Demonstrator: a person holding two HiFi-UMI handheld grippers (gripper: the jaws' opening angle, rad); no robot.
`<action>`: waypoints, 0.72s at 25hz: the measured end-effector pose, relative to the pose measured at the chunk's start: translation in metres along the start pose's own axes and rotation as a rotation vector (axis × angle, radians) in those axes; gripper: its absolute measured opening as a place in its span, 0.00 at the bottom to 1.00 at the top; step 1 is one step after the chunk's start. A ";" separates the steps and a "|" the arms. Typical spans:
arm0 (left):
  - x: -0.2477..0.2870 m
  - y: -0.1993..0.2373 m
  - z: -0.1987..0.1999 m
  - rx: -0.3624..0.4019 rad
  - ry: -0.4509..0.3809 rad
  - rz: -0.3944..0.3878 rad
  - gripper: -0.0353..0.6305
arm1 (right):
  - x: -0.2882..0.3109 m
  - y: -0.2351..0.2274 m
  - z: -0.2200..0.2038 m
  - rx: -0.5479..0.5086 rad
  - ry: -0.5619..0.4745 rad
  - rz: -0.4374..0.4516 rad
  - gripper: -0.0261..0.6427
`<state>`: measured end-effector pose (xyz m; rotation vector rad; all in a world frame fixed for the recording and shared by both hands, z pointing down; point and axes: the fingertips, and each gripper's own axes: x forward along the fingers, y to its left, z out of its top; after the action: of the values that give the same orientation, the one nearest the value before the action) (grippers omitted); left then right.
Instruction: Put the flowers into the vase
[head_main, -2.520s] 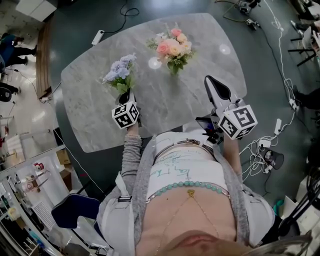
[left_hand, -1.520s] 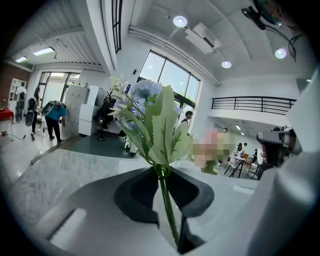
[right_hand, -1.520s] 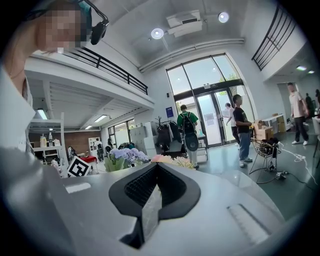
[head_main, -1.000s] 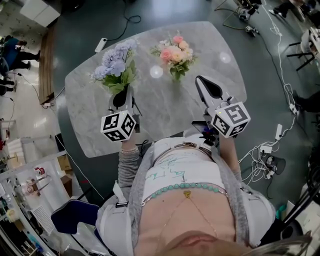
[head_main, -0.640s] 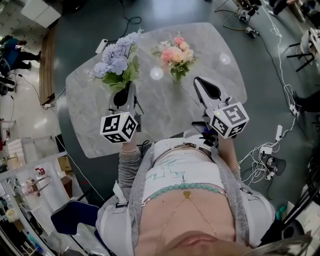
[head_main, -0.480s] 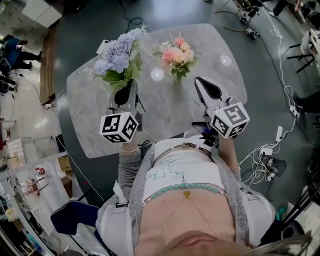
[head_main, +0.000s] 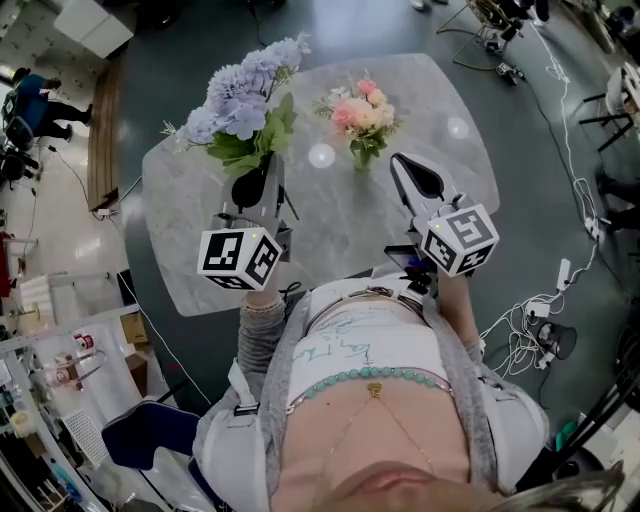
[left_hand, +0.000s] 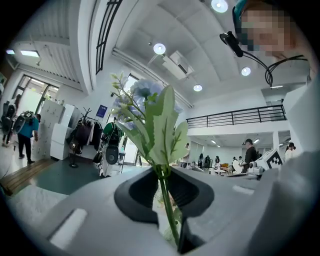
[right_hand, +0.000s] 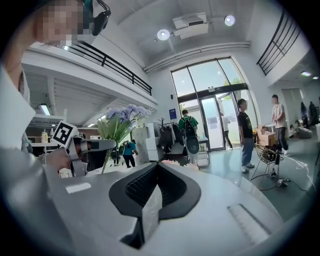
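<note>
My left gripper is shut on the green stem of a lavender-blue flower bunch and holds it upright above the left part of the grey marble table. In the left gripper view the leaves and pale blue blooms rise straight out of the jaws. A pink and cream bouquet stands in a vase at the table's middle, to the right of the held bunch. My right gripper hovers shut and empty over the table's near right; its jaws meet with nothing between them.
Cables lie on the floor at the right. A wooden bench stands left of the table and a blue chair is behind me. Several people stand in the hall beyond.
The left gripper has risen with the blue bunch, which now looms larger and higher over the table. The right gripper has stayed put.
</note>
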<state>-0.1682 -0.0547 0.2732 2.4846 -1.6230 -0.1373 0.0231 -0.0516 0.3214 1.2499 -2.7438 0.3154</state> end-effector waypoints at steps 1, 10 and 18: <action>-0.001 -0.001 0.002 0.001 -0.005 -0.003 0.14 | 0.001 0.002 0.000 0.000 -0.002 0.003 0.07; -0.010 -0.007 0.009 0.009 -0.018 -0.025 0.14 | 0.006 0.019 0.001 0.002 -0.013 0.021 0.07; -0.011 -0.022 0.011 0.047 -0.036 -0.057 0.15 | -0.001 0.019 -0.002 0.007 -0.011 0.017 0.07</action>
<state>-0.1547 -0.0365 0.2578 2.5794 -1.5869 -0.1532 0.0098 -0.0384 0.3204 1.2350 -2.7664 0.3208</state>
